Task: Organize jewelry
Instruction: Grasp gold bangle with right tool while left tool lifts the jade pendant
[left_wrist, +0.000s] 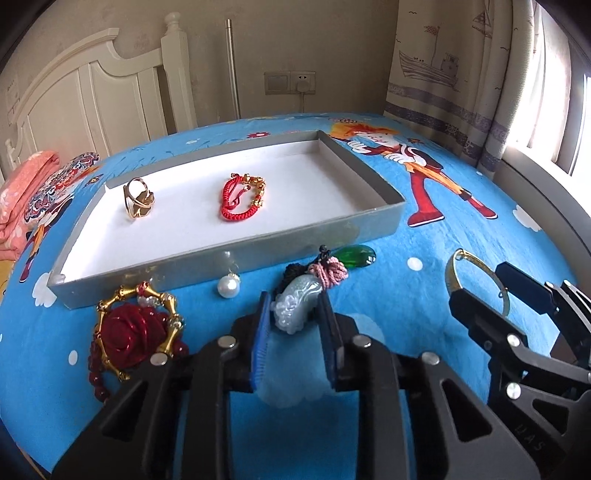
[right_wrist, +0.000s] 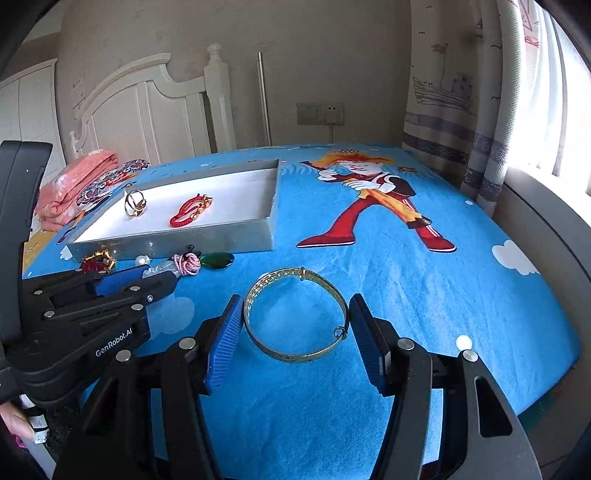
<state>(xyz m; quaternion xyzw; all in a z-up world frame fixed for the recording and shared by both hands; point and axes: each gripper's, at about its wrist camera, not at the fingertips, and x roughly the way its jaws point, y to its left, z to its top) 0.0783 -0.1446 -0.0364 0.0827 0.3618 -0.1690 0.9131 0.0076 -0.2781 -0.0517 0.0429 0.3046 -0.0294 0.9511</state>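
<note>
A grey tray (left_wrist: 391, 218) with a white floor lies on the blue bedspread and holds a gold ring (left_wrist: 138, 199) and a red cord bracelet (left_wrist: 240, 195). My left gripper (left_wrist: 293, 314) has its blue pads against both sides of a pale jade pendant (left_wrist: 295, 306) with a pink knot, lying on the bed. My right gripper (right_wrist: 295, 325) has its pads touching both sides of a gold bangle (right_wrist: 295, 314) lying flat on the bed. In the right wrist view the tray (right_wrist: 258, 236) and left gripper (right_wrist: 147, 277) sit at the left.
In front of the tray lie a pearl earring (left_wrist: 228, 286), a green glass stone (left_wrist: 356, 255) and a red rose piece with a gold bracelet and dark red beads (left_wrist: 135, 332). Folded pink cloth (left_wrist: 26, 192) lies at the far left. Headboard, wall and curtain stand behind.
</note>
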